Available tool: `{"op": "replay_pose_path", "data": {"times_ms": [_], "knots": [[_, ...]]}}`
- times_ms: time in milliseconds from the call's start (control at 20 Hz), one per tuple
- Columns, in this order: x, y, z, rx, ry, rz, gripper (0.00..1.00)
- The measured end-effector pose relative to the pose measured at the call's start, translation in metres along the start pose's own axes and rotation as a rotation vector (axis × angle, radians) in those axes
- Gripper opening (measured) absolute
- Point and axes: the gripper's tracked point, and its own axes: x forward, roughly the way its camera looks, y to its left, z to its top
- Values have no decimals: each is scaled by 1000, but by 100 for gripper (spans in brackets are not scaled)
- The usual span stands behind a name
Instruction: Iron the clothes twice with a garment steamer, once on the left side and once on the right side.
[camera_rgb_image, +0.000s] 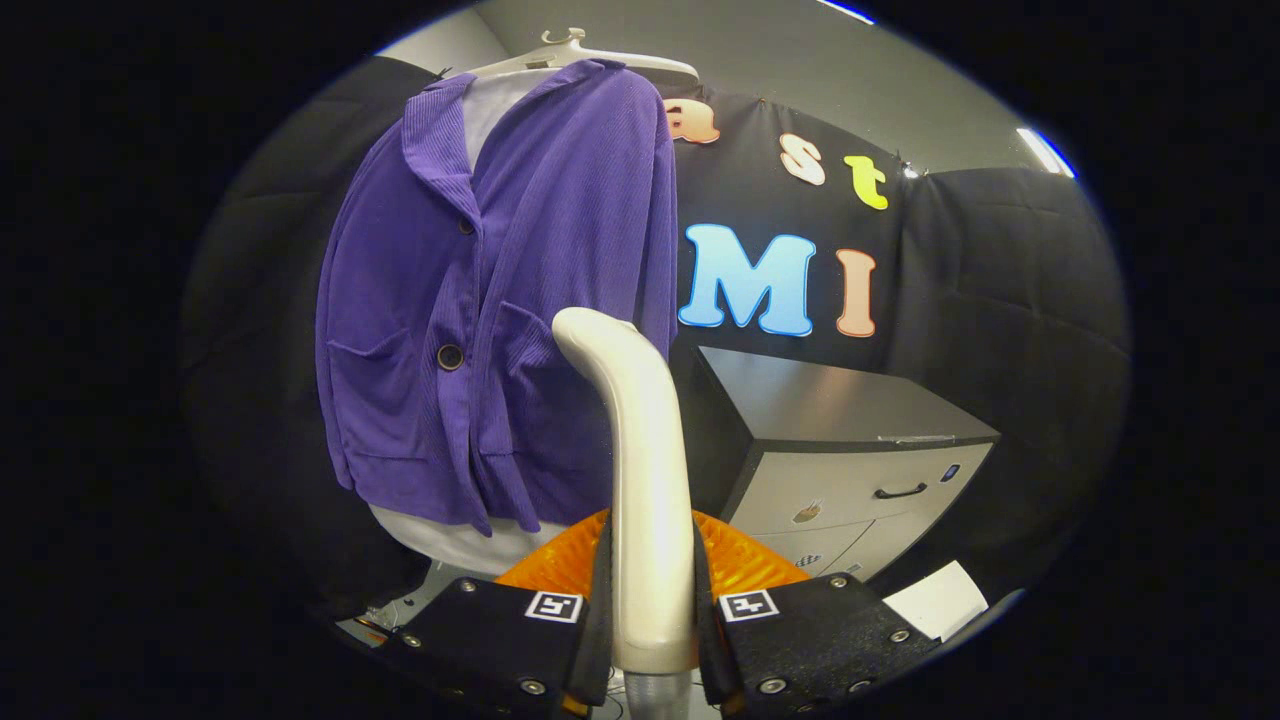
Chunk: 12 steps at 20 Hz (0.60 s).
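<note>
A purple corduroy jacket (480, 300) hangs on a white hanger (575, 50) over a white garment, beyond the fingers and to their left. My gripper (650, 610) is shut on the cream handle of the garment steamer (640, 450), which stands upright between the fingers. The steamer's curved head (590, 335) bends toward the jacket's right front panel, near a lower pocket. I cannot tell whether the head touches the cloth.
A grey drawer cabinet (850, 450) with a dark handle stands to the right of the jacket. A white sheet of paper (940, 600) lies low beside it. The hanger stand's metal base (400, 610) shows under the jacket.
</note>
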Motion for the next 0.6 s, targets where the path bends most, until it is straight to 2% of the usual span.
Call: {"op": "replay_pose_path", "data": {"times_ms": [250, 600], "knots": [[-2, 1, -21, -23, 43, 2, 35], [-4, 16, -71, -64, 143, 53, 35]]}}
